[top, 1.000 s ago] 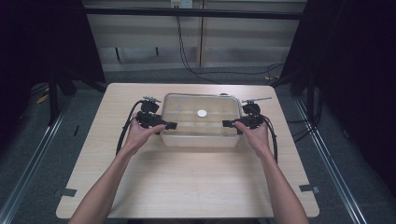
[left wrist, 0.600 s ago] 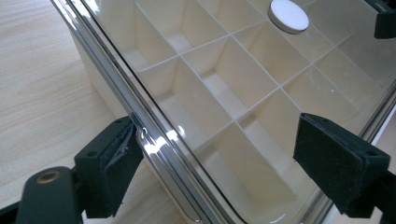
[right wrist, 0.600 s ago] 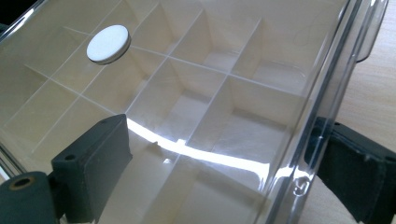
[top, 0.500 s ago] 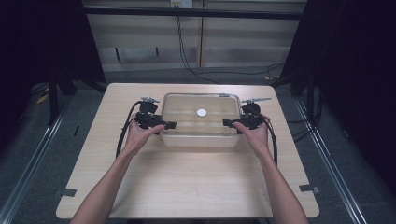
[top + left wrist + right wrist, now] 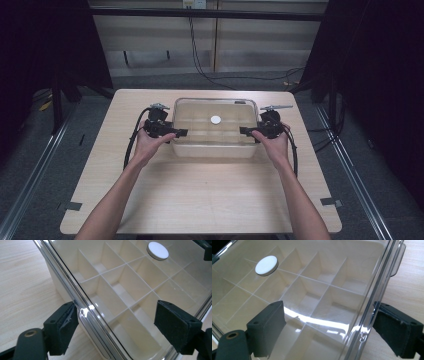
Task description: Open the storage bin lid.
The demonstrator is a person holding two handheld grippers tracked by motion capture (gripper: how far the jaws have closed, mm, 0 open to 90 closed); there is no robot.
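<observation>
At the centre of the high view, a clear lidded box (image 5: pixel 215 129) sits on the table (image 5: pixel 200 200), a white disc (image 5: pixel 215 119) on its lid. The left gripper (image 5: pixel 176 132) meets its left end, the right gripper (image 5: pixel 247 131) its right end.

In the left gripper view, the fingers (image 5: pixel 61 327) stand wide, straddling the lid's rim, the disc at upper right.

In the right gripper view, the fingers (image 5: pixel 267 327) likewise stand wide astride the rim, the disc at upper left.
</observation>
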